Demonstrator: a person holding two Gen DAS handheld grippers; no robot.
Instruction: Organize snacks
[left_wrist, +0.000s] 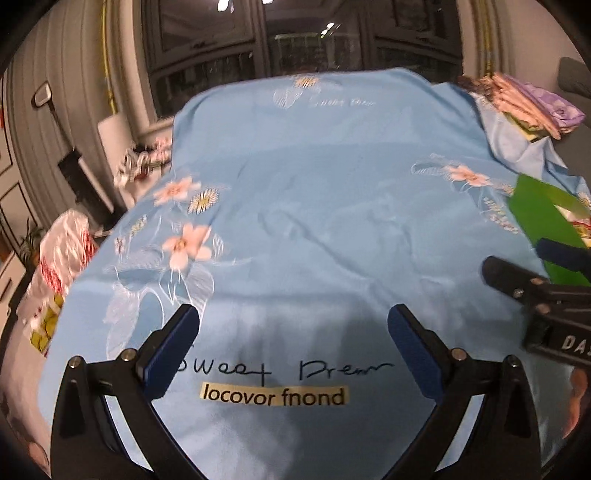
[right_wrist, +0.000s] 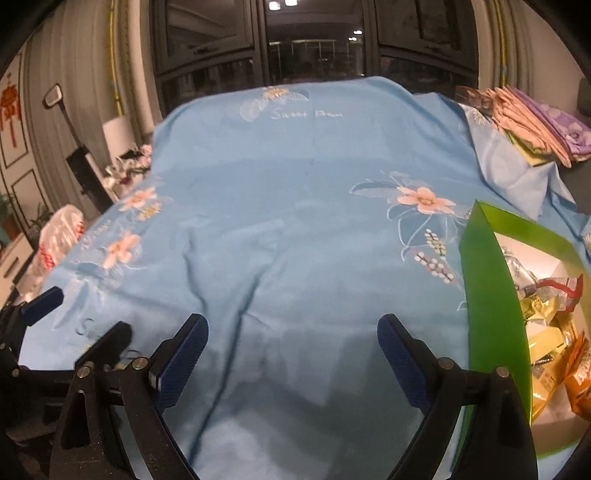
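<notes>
I see a blue floral sheet (right_wrist: 280, 229) covering the surface. The green box (right_wrist: 491, 314) sits right of my right hand-held gripper (right_wrist: 291, 350); snack packets (right_wrist: 550, 332), somewhat blurred, lie inside. My left hand-held gripper (left_wrist: 293, 339) and the right both gape wide, empty.

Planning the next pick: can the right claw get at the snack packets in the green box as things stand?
Probably yes. The right claw is open and empty, the green box beside it has no lid, and the snack packets lie exposed.
</notes>
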